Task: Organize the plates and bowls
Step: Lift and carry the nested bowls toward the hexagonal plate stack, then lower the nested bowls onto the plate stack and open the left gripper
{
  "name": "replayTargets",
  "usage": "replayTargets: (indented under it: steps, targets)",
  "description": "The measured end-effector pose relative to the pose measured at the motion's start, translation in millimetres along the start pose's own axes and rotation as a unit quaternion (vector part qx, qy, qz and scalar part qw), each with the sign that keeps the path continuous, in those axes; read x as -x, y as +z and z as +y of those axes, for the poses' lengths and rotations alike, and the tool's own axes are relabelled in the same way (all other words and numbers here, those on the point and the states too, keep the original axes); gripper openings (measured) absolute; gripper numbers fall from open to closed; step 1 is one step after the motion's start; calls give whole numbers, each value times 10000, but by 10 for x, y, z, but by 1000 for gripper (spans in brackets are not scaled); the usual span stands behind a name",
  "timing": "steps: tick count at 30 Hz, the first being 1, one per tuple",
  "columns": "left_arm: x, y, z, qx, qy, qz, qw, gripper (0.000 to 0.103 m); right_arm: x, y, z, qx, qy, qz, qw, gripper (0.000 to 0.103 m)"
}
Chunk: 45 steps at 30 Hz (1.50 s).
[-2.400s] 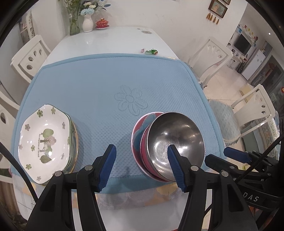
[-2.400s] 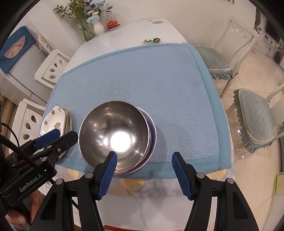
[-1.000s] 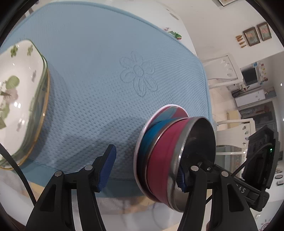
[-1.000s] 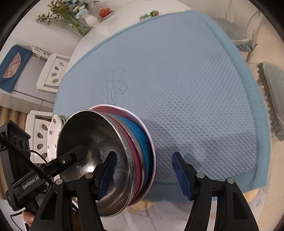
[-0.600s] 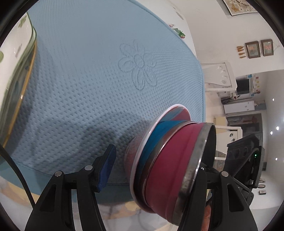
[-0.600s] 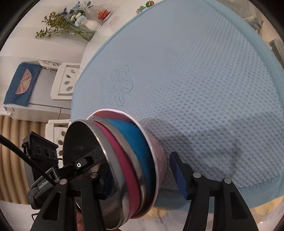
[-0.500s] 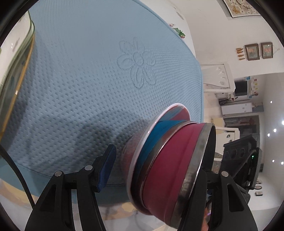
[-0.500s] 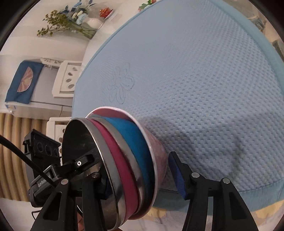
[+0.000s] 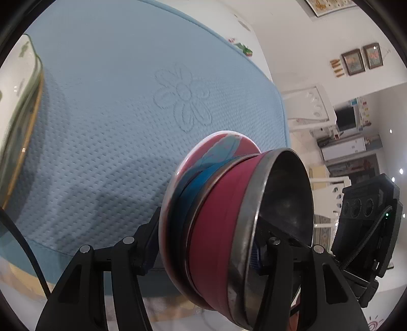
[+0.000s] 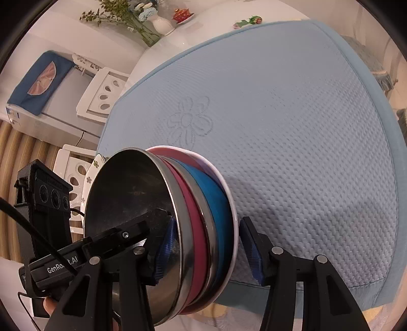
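A nested stack of bowls (image 9: 229, 229) sits near the front edge of the blue mat (image 9: 114, 114). It has a steel bowl (image 10: 132, 193) on top, then a crimson one, a blue one, and a pink-and-white one underneath. My left gripper (image 9: 204, 236) is closing on the stack, one pad inside the steel bowl and the other against the outermost wall. My right gripper (image 10: 206, 244) grips the stack's opposite side the same way. A pile of flowered plates (image 9: 20, 114) lies at the mat's left; it also shows in the right wrist view as the plates (image 10: 92, 173).
White chairs (image 10: 101, 94) stand around the table. At the far end are a vase of flowers (image 10: 160, 23), a small red dish (image 10: 182, 14) and a green trinket (image 10: 248, 21). The mat's front edge (image 10: 279, 290) is just under the grippers.
Both grippers have come down from above the stack and closed over its walls from opposite sides. The stack now fills the lower part of each view and looks tilted.
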<state>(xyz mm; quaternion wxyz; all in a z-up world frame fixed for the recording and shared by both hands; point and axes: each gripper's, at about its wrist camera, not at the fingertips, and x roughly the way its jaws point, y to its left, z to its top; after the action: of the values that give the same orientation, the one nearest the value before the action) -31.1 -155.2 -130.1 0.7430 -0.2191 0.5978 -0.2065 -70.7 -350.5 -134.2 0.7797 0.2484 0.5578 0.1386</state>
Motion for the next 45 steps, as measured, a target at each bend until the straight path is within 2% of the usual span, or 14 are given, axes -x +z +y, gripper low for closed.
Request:
replayTargets:
  steps: [5, 13, 19, 23, 29, 35, 40, 45]
  targets:
    - [262, 68, 16, -147, 89, -335, 9993, 52, 23, 105, 221, 178, 71, -79, 9998, 50]
    - [928, 295, 83, -486, -52, -837, 9953, 53, 226, 198, 900, 353, 72, -567, 9977, 50]
    - [1493, 465, 415, -529, 8, -996, 9936, 53, 145, 213, 1601, 416, 90, -671, 9968, 50]
    - [1778, 528, 752, -480, 149, -1034, 9934, 53, -131, 196, 2031, 396, 154, -555, 9976, 50]
    - [1946, 562, 1280, -288, 281, -876, 9953, 53, -594, 139, 2436, 308, 114, -258, 9991, 50]
    - [1912, 644, 1698, -155, 247, -649, 9975, 53, -981, 137, 2602, 232, -98, -64, 9997, 50]
    - [1812, 738, 1932, -73, 150, -463, 9988, 53, -1199, 226, 2626, 129, -286, 39, 9995, 50]
    - [1756, 857, 1996, -96, 80, -346, 9993, 53, -1283, 371, 2651, 33, -439, 33, 9990, 50]
